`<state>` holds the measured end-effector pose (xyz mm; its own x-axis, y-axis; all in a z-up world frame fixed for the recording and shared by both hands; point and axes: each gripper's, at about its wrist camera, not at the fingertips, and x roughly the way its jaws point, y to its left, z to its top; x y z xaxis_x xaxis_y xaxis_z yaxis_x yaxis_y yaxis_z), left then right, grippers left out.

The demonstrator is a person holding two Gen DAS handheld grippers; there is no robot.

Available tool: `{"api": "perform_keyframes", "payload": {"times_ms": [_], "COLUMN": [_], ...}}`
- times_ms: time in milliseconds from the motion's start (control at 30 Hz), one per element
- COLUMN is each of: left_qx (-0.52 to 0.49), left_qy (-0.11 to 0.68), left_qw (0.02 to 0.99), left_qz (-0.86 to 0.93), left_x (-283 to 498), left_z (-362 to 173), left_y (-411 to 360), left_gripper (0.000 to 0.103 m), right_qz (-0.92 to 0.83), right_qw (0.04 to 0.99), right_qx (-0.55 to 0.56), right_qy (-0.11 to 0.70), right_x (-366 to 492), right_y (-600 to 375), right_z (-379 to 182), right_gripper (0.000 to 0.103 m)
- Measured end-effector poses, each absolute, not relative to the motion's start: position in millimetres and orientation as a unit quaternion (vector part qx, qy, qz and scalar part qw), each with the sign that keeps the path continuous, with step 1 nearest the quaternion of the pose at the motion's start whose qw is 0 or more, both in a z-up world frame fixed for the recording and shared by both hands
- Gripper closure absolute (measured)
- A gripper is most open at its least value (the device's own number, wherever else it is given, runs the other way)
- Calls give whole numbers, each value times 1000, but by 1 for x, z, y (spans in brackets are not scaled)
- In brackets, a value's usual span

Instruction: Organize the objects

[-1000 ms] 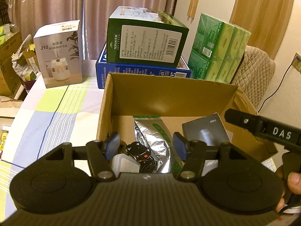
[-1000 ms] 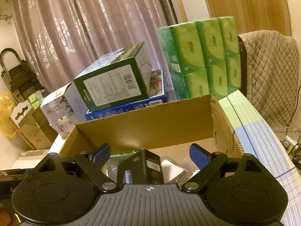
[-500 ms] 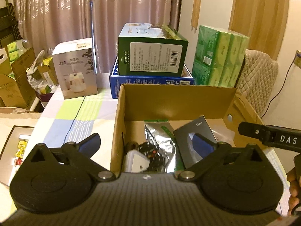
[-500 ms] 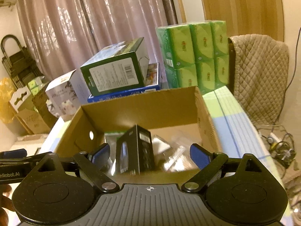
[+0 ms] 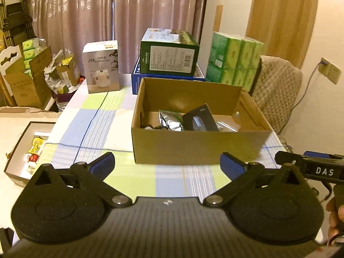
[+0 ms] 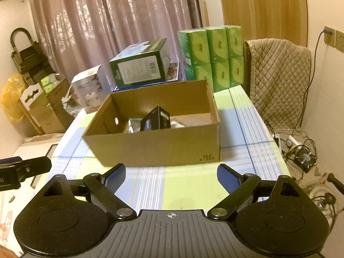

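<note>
The cardboard box (image 5: 197, 148), with the black box (image 5: 200, 119) and silver bag (image 5: 169, 121) inside, is now seen ahead of both pulled-back claws, the left claw (image 5: 167, 163) opened wide and empty, the right claw (image 6: 171, 175) wide and empty, so the packing looks done.

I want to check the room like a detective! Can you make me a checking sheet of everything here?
Surface: checked tablecloth, bare near the tongs.
Job's things: open cardboard box holds a silver pouch and a dark small box.
Clutter: stacked cartons, white box, green tissue packs behind.
Grippers: left tongs and right tongs open, empty.
Cables: tangle on the floor.
Surroundings: curtain, padded chair.
</note>
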<state>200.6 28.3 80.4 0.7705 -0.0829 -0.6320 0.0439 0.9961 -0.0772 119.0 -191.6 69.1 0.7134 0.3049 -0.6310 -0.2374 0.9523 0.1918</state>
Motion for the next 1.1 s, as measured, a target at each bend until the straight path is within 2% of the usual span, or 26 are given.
{"api": "perform_keyframes", "payload": {"times_ms": [533, 1100], "left_qx": [-29, -10], "left_qy": [320, 323], "left_qw": [947, 946], "left_qz": [-27, -32], "left_x": [81, 57], "left_z": [112, 110], "left_y": [23, 16], "left_gripper": [1, 1], "right_qz": [158, 158], "right_qw": [921, 921], "right_qx": [48, 49], "right_qy": [352, 353], "right_x": [19, 4], "right_y": [-202, -207], "right_z": [91, 92], "right_gripper": [14, 14]}}
